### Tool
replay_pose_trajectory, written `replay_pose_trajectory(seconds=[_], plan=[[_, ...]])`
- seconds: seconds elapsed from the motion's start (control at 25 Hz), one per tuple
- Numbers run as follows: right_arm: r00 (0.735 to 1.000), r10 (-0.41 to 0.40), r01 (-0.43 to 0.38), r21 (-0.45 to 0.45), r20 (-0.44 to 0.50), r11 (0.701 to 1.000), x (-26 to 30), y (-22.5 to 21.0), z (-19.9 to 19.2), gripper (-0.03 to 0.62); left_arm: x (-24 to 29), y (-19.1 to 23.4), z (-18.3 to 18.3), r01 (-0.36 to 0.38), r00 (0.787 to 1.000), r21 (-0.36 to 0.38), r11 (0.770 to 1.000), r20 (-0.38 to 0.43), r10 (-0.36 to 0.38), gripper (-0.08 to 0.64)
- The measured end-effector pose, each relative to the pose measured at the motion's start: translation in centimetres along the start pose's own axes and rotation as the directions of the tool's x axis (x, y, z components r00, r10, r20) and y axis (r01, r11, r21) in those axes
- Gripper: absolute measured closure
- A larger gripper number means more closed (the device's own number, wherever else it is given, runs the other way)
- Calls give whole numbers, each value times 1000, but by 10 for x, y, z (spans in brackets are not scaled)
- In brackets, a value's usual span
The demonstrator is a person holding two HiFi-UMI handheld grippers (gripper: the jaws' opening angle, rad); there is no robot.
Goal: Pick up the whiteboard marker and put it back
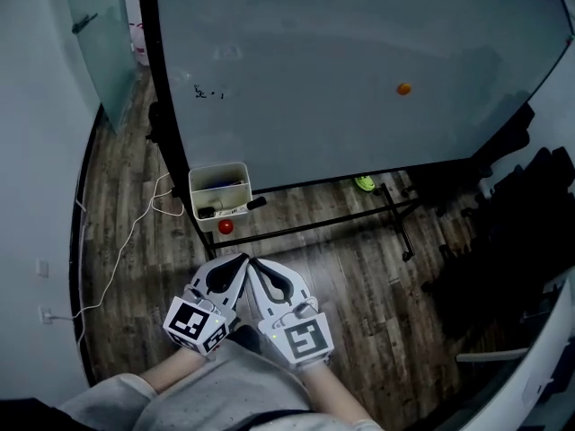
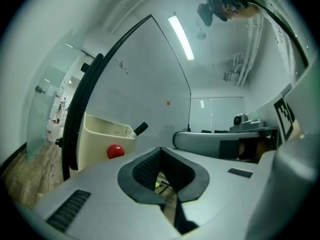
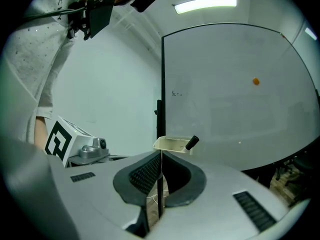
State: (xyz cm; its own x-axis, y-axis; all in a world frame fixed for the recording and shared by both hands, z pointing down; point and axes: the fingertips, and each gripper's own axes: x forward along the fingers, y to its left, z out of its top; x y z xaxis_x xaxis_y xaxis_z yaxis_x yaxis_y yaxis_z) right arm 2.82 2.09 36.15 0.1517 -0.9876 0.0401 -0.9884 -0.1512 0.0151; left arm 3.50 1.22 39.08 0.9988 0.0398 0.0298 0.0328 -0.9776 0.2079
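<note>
Seeing only the black cap end of the whiteboard marker [image 1: 256, 203] past the tray [image 1: 218, 167] rim, losing the barrel inside. Can't sort out the clutter in that tray. Can't read the tiny scribble [image 1: 208, 92] on the whiteboard [image 1: 359, 52]. Too small. Losing the whiteboard itself past the top and right edges. Can't name the little green thing [image 1: 364, 184] on the floor beneath it. Nothing but dark shapes [image 1: 512, 241] at far right, too murky to name. Losing both forearms [image 1: 169, 377] off the bottom edge behind left tool [image 1: 241, 260] and right tool [image 1: 257, 264].
</note>
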Motion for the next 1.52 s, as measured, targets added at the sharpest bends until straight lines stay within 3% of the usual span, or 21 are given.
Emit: replay_pose_trajectory(seconds=[0.16, 0.48, 0.8, 0.92, 1.16, 1.36, 1.52], plan=[[999, 45, -45, 4, -19, 999, 16, -10, -9, 572, 5, 16, -5, -43, 999, 14, 999, -4, 43, 546], [989, 149, -149, -16, -16, 989, 47, -4, -17, 573, 3, 52, -13, -159, 987, -50, 986, -4, 159, 546], [958, 285, -284, 29, -21, 958, 61, 7, -20, 572, -5, 65, -7, -289, 956, -68, 955, 24, 291, 546], [922, 386, -386, 15, -27, 922, 64, 8, -21, 574, -4, 69, -6, -359, 931, -80, 930, 32, 362, 546], [815, 578, -578, 19, -29, 816, 58, 9, -24, 573, -5, 68, -12, -518, 850, -130, 845, 31, 526, 546], [755, 654, -652, 56, -40, 756, 54, -3, -27, 572, 3, 63, -9, -593, 798, -123, 796, 46, 601, 546], [711, 702, -700, 47, -52, 712, 50, -15, -25, 572, 14, 57, -7, -624, 773, -98, 776, 70, 630, 546]])
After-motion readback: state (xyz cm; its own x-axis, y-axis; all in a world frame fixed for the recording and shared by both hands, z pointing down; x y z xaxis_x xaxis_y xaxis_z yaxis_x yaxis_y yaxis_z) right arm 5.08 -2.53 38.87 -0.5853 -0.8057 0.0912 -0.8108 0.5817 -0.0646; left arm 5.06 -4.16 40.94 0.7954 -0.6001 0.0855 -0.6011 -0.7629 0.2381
